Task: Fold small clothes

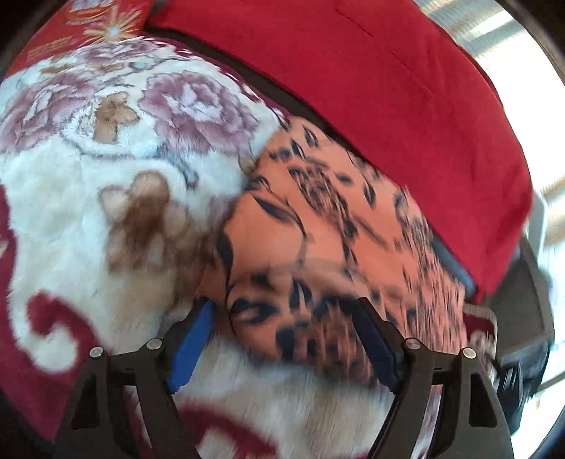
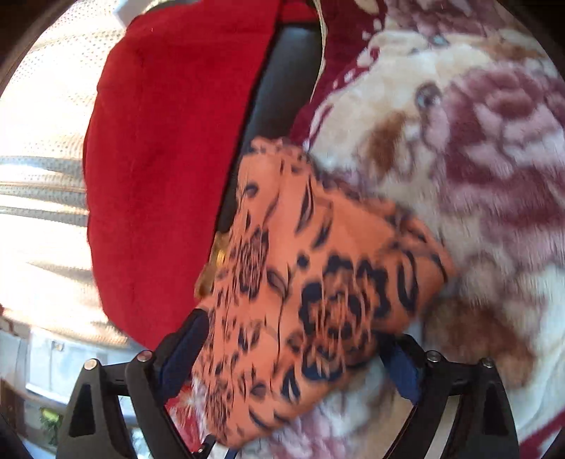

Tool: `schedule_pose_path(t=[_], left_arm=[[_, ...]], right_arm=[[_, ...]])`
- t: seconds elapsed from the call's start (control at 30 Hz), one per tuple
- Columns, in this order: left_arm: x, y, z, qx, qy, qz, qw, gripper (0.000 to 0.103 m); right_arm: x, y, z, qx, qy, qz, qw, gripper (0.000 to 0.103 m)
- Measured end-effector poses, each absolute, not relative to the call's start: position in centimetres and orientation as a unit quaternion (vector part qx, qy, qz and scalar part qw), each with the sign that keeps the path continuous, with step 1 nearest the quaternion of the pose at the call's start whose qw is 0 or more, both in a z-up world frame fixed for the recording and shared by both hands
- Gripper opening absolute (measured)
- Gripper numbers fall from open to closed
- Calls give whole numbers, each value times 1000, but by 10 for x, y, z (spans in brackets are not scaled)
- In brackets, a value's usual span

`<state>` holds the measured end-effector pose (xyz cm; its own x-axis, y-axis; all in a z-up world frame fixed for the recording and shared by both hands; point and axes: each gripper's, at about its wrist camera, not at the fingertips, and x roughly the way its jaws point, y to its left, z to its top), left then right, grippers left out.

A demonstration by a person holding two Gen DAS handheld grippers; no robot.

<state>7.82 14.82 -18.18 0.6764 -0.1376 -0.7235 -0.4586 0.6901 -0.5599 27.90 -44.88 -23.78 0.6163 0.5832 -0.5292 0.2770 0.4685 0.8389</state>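
Observation:
A small orange garment with a dark flower print (image 1: 317, 226) lies folded on a plush cream and maroon flowered blanket (image 1: 88, 197). My left gripper (image 1: 282, 307) stands wide open over the garment's near end. Its blue pads (image 1: 192, 342) sit on either side of the cloth without pressing on it. In the right wrist view the same garment (image 2: 317, 268) fills the middle. My right gripper (image 2: 295, 332) is also wide open, and the cloth's near part lies between its fingers. Both pictures are blurred.
A thick red cushion (image 1: 388, 106) lies along the garment's far side, with a dark strip of seat (image 2: 282, 88) between it and the blanket (image 2: 476, 176). Bright window light and curtain (image 2: 46, 176) show beyond the cushion. A red printed cloth (image 1: 99, 21) sits at the far corner.

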Motion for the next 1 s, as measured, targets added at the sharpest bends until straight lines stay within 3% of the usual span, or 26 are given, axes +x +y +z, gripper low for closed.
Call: schedule_pose_path(t=[0.03,0.17,0.2,0.47,0.63,0.77,0.8,0.83,0.87,0.9,0.93,1.0], left_arm=[[85,149,-184,-388,390,106,828,86],[95,151,-182,-417,393,136,808,90],[93,153,-182,-426,392,139,803,90],[32,189,-195,-461,385,153,785,90],[50,189,-193,-452,388,129,793,92],[82,185,-191,-402,401,131,813,93],[87,184,-189,-396,403,117,817,89],[91,182,-187,-387,406,100,822,74],[98,179,-188,-375,418,78,824,16],[108,175,-193,-363,450,66,813,12],[111,175,-194,-360,453,71,812,11],[120,171,-190,-340,466,76,813,10]], right_arm=[[285,-446,-239,503,425,93,746,88],[299,-440,-245,480,444,54,755,52],[302,-433,-244,475,447,56,756,50],[299,-442,-253,494,445,96,741,55],[298,-436,-248,478,443,99,752,65],[302,-432,-246,473,449,104,751,67],[302,-432,-245,470,449,107,752,67],[305,-428,-245,463,451,107,756,63],[306,-426,-244,450,454,104,762,55],[310,-420,-243,435,462,97,767,47],[315,-415,-248,425,474,93,765,29],[321,-410,-250,421,484,94,762,20]])
